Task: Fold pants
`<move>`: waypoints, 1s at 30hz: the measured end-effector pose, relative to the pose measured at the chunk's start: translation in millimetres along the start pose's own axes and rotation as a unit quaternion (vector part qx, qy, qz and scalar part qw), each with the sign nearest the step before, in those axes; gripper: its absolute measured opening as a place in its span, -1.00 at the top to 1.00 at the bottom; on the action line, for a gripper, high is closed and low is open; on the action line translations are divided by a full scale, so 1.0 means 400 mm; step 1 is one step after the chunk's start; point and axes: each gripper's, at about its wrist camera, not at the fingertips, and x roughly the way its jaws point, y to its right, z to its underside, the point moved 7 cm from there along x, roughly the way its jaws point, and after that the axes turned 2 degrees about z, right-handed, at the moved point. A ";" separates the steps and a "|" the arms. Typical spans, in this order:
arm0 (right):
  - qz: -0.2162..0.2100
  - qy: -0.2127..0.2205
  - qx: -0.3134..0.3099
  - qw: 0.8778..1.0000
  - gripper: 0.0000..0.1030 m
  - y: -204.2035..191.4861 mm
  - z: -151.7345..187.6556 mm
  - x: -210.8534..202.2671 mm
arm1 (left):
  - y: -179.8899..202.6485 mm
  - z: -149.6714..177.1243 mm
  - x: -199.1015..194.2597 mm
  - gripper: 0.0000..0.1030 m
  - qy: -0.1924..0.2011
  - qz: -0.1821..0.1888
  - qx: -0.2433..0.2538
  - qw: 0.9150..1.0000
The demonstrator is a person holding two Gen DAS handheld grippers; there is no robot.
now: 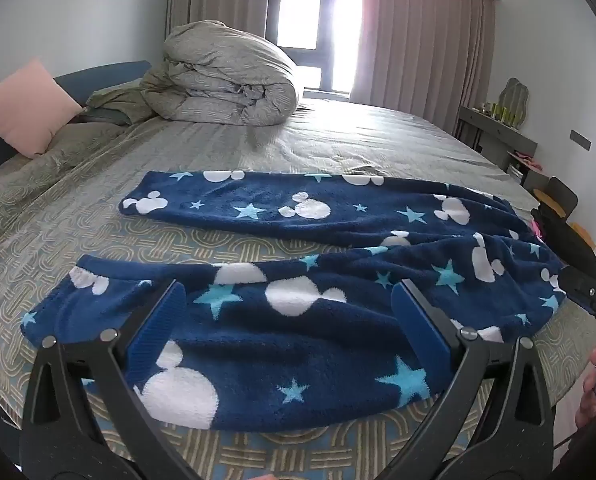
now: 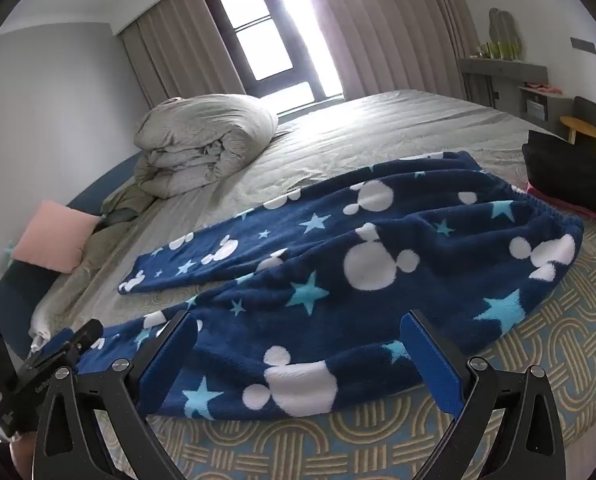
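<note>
Room: bedroom with a wide bed (image 1: 377, 136) in a grey and tan patterned cover; daylight comes through a window (image 1: 301, 20) between long curtains at the far wall.
Left claw (image 1: 290, 320): nearest the camera, jaws spread wide, gripping nothing; it hangs over the near trouser leg, close to the cuff end.
Right claw (image 2: 301, 356): also spread wide and empty, poised over the same near leg, further right, toward the waist.
Pants (image 1: 337, 272): dark blue fleece with white mouse-head shapes and pale blue stars, lying flat and unfolded at the near edge of the bed.
Long axis: runs left to right; two cuffs at the left, elastic waistband (image 2: 545, 208) at the right.
Legs: spread in a narrow V, one near, one far, with bed cover showing between them.
Nearer hand: left claw for the cuffs, right claw for the waistband.
Likely first move: bringing one leg over the other, judging from the open V.
Further back: rolled grey duvet (image 1: 230, 76) and pink pillow (image 1: 26, 104) at the far left; grey shelf unit (image 2: 509, 76) at the far right.
Writing: small print on the other claw's body, too blurred to read; no legible brand elsewhere.
</note>
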 end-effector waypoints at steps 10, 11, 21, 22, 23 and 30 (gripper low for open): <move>0.014 0.002 -0.002 1.000 -1.00 0.010 0.008 -0.004 | 0.042 0.021 0.003 -0.99 -0.028 0.017 0.024 0.999; 0.015 0.002 -0.003 1.000 -1.00 0.009 0.011 -0.004 | 0.047 0.024 0.003 -0.99 -0.032 0.024 0.025 0.999; 0.022 -0.014 0.000 1.000 -1.00 0.020 0.019 0.011 | 0.060 0.051 0.024 -0.99 -0.061 0.044 0.042 0.996; 0.023 -0.014 -0.002 1.000 -1.00 0.019 0.020 0.012 | 0.060 0.053 0.021 -0.99 -0.062 0.046 0.040 0.996; 0.025 -0.015 -0.004 1.000 -1.00 0.018 0.022 0.012 | 0.059 0.054 0.019 -0.99 -0.062 0.050 0.037 0.996; -0.012 -0.024 -0.009 1.000 -1.00 0.002 0.037 0.014 | 0.061 0.052 0.015 -0.99 -0.059 0.057 0.031 0.996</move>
